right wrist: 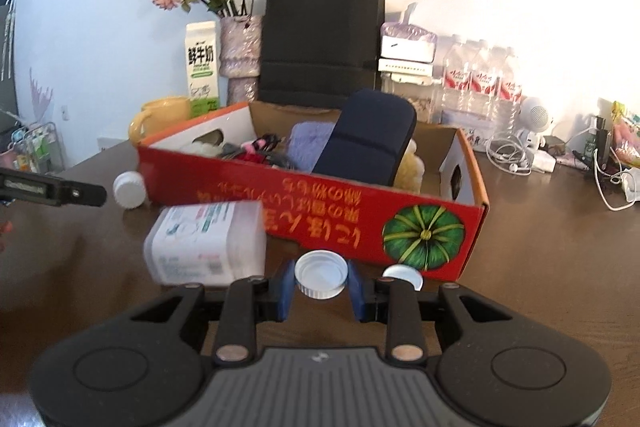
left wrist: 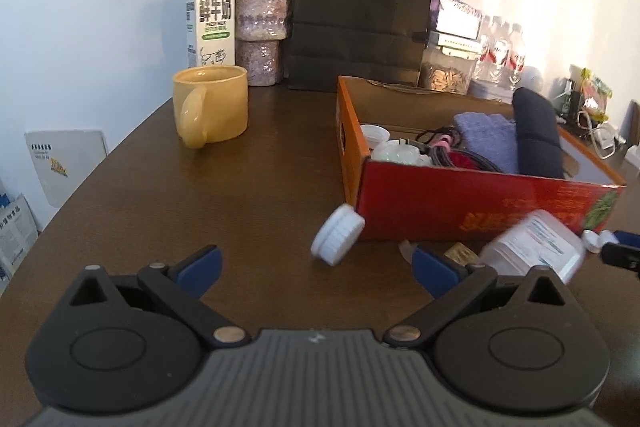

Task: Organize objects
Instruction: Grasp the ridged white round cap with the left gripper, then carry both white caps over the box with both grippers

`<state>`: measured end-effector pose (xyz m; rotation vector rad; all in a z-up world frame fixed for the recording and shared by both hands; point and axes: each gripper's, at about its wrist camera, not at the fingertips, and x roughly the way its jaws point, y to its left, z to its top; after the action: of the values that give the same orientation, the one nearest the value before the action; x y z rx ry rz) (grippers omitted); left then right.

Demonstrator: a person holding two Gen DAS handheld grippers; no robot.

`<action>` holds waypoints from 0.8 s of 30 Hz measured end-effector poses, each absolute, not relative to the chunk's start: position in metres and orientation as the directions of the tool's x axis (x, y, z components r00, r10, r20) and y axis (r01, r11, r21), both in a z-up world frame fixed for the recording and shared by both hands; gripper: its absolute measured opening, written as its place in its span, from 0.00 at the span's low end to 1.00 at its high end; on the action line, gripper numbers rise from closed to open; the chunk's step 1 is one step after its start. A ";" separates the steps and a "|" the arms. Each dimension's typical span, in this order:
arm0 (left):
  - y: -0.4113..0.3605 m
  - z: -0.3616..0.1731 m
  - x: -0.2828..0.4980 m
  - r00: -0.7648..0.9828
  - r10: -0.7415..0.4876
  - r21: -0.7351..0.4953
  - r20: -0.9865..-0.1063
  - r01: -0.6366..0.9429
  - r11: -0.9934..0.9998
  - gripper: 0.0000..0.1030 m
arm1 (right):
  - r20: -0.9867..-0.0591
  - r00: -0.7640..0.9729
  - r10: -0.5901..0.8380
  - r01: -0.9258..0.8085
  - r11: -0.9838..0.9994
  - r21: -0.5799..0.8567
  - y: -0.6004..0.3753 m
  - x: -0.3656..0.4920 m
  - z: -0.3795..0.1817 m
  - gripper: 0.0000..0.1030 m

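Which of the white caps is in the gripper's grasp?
The open-side-up white cap, pinched between the right gripper pads. The second cap lies beside it near the red box, untouched.

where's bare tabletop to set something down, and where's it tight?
Free: dark wood table between the yellow ceramic mug and the red cardboard box. Crowded: along the box front, with white screw cap, clear plastic container, and the right gripper.
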<state>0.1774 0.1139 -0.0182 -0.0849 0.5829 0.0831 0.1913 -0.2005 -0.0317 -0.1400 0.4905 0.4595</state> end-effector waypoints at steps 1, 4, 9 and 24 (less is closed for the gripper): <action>0.114 -0.020 0.184 0.830 0.053 -0.050 -0.555 -0.097 0.994 0.98 | -0.479 0.787 0.388 -0.453 0.891 -0.024 -0.200 0.192 -0.032 0.26; 0.113 -0.027 0.202 0.823 0.054 -0.043 -0.565 -0.095 0.995 0.83 | -0.467 0.796 0.385 -0.446 0.895 -0.022 -0.199 0.195 -0.032 0.26; 0.111 -0.036 0.210 0.830 0.020 -0.069 -0.557 -0.070 0.995 0.39 | -0.461 0.800 0.384 -0.442 0.897 -0.019 -0.200 0.198 -0.035 0.26; 0.108 -0.030 0.190 0.877 0.008 -0.102 -0.481 -0.065 0.993 0.14 | -0.463 0.795 0.392 -0.450 0.893 -0.015 -0.197 0.199 -0.039 0.27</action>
<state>0.1900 0.1084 -0.0300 -0.1170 0.5010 0.0385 0.1989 -0.1973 -0.0391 -0.1268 0.4690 0.4538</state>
